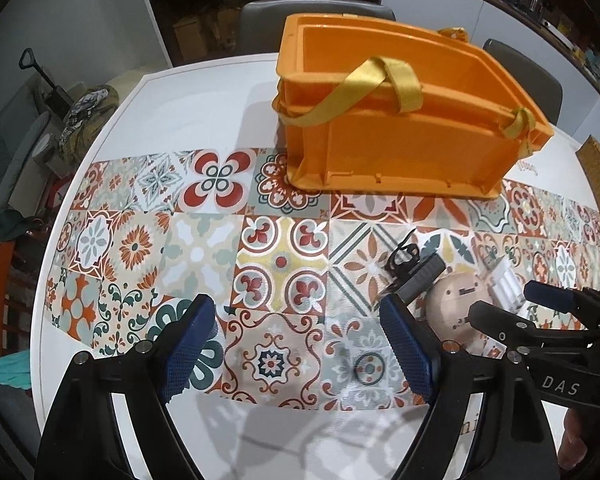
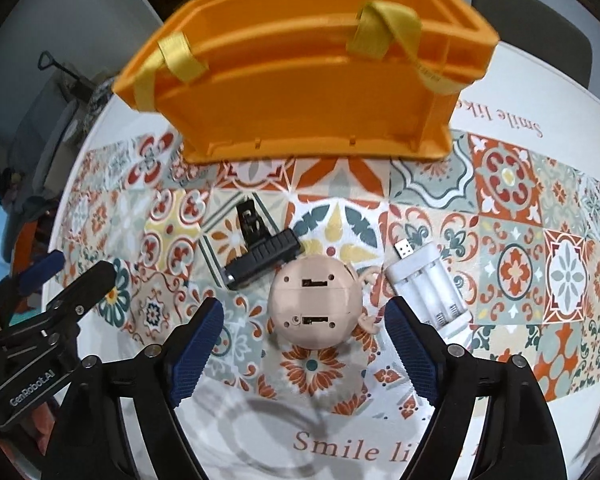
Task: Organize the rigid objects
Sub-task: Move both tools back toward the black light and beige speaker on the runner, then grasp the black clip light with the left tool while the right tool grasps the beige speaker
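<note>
An orange plastic crate (image 1: 400,136) with yellow straps stands on the patterned table runner; it also shows in the right wrist view (image 2: 300,92). In front of it lie a black clip-on device (image 2: 262,254), a beige round toy (image 2: 314,306) and a white battery charger (image 2: 428,284). My right gripper (image 2: 306,344) is open, its jaws on either side of the beige toy, just short of it. My left gripper (image 1: 298,344) is open and empty over the runner, left of the black device (image 1: 418,276) and the toy (image 1: 456,304).
The white round table (image 1: 204,112) carries a tiled-pattern runner (image 1: 204,248). A cork mat (image 1: 598,180) lies at the right edge. Grey chairs (image 1: 316,20) stand behind the table. Clutter sits on the floor at the left.
</note>
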Demonstrator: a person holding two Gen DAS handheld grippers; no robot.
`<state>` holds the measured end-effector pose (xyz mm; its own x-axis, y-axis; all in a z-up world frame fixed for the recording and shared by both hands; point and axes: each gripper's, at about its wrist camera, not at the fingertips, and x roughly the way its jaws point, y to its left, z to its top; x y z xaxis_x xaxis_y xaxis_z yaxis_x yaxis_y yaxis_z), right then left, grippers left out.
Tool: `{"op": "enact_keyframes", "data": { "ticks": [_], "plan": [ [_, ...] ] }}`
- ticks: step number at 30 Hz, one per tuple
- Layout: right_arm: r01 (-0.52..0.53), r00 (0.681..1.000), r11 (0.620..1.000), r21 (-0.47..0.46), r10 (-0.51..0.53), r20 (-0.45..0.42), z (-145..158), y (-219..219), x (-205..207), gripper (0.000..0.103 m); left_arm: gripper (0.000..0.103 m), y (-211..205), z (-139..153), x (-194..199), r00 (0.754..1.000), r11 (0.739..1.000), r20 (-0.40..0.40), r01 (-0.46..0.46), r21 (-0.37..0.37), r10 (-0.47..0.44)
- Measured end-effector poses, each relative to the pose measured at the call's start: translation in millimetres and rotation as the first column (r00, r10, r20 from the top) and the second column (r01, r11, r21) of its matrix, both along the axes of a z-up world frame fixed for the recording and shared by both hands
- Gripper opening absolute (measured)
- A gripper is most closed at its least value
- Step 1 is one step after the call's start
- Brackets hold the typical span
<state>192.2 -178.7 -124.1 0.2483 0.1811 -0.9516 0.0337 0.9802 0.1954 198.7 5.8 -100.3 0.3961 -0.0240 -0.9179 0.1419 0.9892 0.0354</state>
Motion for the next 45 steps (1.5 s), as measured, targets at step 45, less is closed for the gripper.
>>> {"op": "enact_keyframes", "data": {
  "ticks": [45],
  "plan": [
    [0.006,0.997,0.998,-0.058,-0.011,-0.082,-71,12,8,0.074,0.085,2,-60,-3,0.989,1.0,-0.148,-0.029,0.01,0.03]
  ]
}}
